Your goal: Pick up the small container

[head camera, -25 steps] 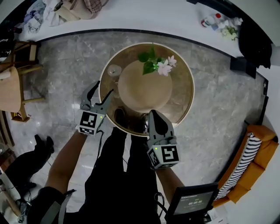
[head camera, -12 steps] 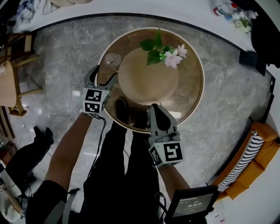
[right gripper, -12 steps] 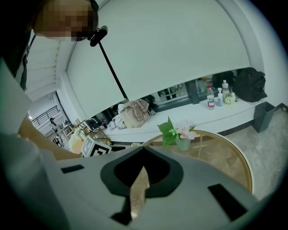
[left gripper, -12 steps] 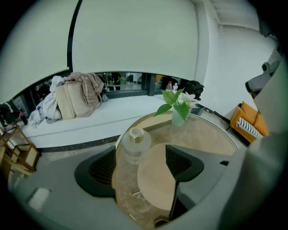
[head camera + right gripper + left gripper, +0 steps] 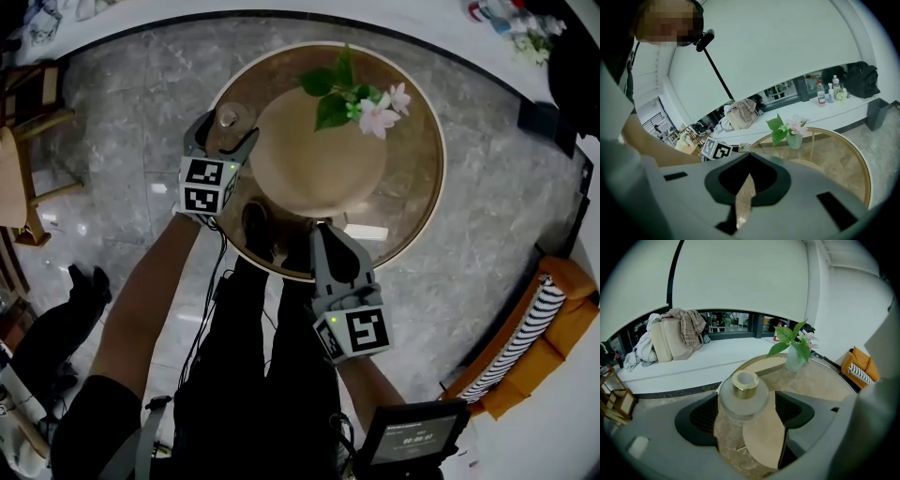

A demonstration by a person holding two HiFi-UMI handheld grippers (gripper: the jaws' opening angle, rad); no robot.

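The small container (image 5: 228, 117) is a frosted glass jar with a gold neck, standing near the left rim of the round glass table (image 5: 433, 169). My left gripper (image 5: 226, 129) straddles it; its jaws have just been opening. In the left gripper view the jar (image 5: 743, 397) stands between the two wide-apart black pads (image 5: 794, 411), and there is a gap on the right side. My right gripper (image 5: 319, 232) is shut and empty over the table's near edge. In the right gripper view its jaws (image 5: 746, 185) meet with only a thin slit between them.
A vase of pink flowers and green leaves (image 5: 361, 98) stands at the table's far side above the beige round base (image 5: 319, 159). An orange sofa with a striped cushion (image 5: 544, 319) is at the right. A wooden chair (image 5: 19, 178) is at the left, and a screen (image 5: 412, 436) is below.
The left gripper has moved in over the table's left rim and its jaws have spread wider, now standing on either side of the jar. The right gripper has stayed near the front edge.
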